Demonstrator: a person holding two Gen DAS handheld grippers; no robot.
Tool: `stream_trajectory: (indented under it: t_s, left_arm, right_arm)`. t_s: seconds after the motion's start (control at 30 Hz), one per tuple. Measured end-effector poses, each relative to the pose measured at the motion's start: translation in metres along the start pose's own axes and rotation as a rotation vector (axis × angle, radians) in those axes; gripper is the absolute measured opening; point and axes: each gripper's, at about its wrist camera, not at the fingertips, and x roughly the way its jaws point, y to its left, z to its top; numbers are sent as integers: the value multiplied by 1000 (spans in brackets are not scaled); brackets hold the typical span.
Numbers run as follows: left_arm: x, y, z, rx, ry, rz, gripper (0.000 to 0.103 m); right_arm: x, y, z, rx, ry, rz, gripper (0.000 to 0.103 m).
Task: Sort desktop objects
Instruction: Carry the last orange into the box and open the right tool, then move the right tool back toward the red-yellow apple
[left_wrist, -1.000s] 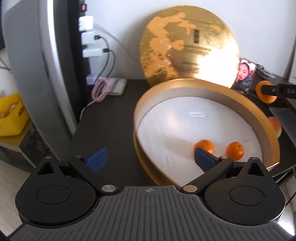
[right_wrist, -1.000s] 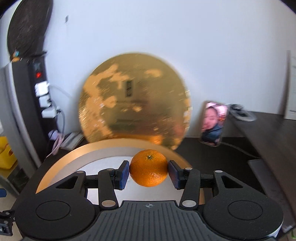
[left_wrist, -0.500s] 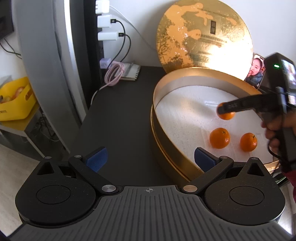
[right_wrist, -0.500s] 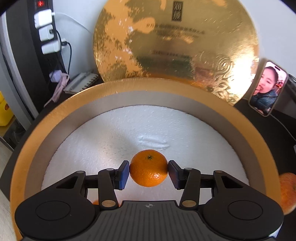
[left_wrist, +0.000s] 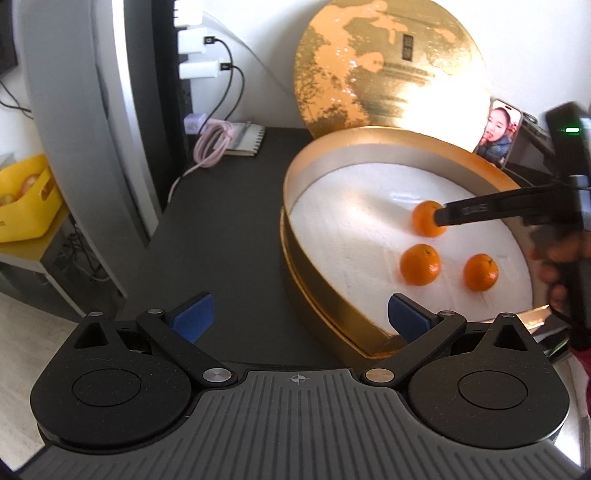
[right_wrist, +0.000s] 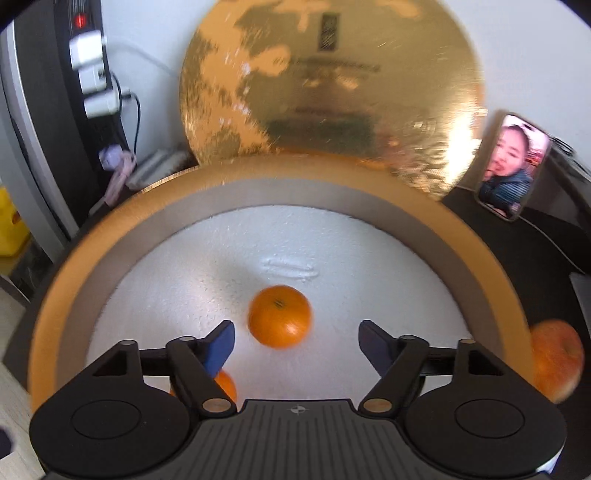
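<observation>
Released half a second ago, the small round orange mandarin (right_wrist: 279, 316) now lies on the white foam floor of the round golden box (right_wrist: 88, 254), between the spread fingers of the right gripper (right_wrist: 296, 341), which should retreat straight back without nudging it, while the left gripper (left_wrist: 300, 316) waits open.

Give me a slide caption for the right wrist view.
Open right hand-held gripper above a tangerine in the round gold box.

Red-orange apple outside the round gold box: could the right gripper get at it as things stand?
Probably yes. The right gripper is open and empty, and the red-orange apple lies on the dark desk beside the round gold box, nothing covering it.
</observation>
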Motion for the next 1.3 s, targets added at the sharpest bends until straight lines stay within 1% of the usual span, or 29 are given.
stream_trajectory:
  t_s: [0.17, 0.23, 0.3, 0.33, 0.4, 0.47, 0.53, 0.63, 0.73, 0.87, 1.0, 1.23, 1.3]
  left_arm:
    - [-5, -18, -1, 34, -2, -23, 102]
    - [-12, -26, 2, 53, -32, -27, 102]
    - [-21, -35, 6, 69, -75, -32, 102]
    - [-26, -39, 7, 77, -95, -38, 103]
    - [-33, -47, 7, 94, -118, -48, 103]
    - [-34, -56, 5, 113, -113, -61, 103]
    - [-29, -65, -2, 137, -81, -76, 103]
    - [-23, -78, -10, 168, -31, -84, 103]
    - [-20, -90, -15, 205, -4, -104, 103]
    - [-20, -106, -21, 259, 4, -125, 103]
    - [-17, -115, -25, 282, 20, -137, 103]
    - [-13, -117, -20, 269, 20, -130, 103]
    - [-11, -118, -17, 269, 20, -135, 103]
  right_arm:
    - [-53, -30, -24, 72, -101, 27, 77]
    - [-75, -42, -31, 105, -150, 39, 77]
    - [-97, -50, -35, 124, -213, 33, 78]
    - [-108, -53, -38, 128, -247, 29, 80]
    - [-127, -58, -46, 134, -311, 32, 92]
    - [-139, -65, -57, 143, -348, 41, 94]
    - [-142, -73, -70, 168, -339, 32, 94]
    - [-141, -84, -86, 219, -299, 13, 94]
    - [-143, -92, -100, 244, -280, 1, 94]
    - [-146, -98, -114, 259, -264, -28, 94]
    - [-145, -109, -124, 308, -256, -66, 94]
    - [-142, -125, -130, 353, -283, -111, 92]
    - [-140, -128, -130, 365, -283, -118, 90]
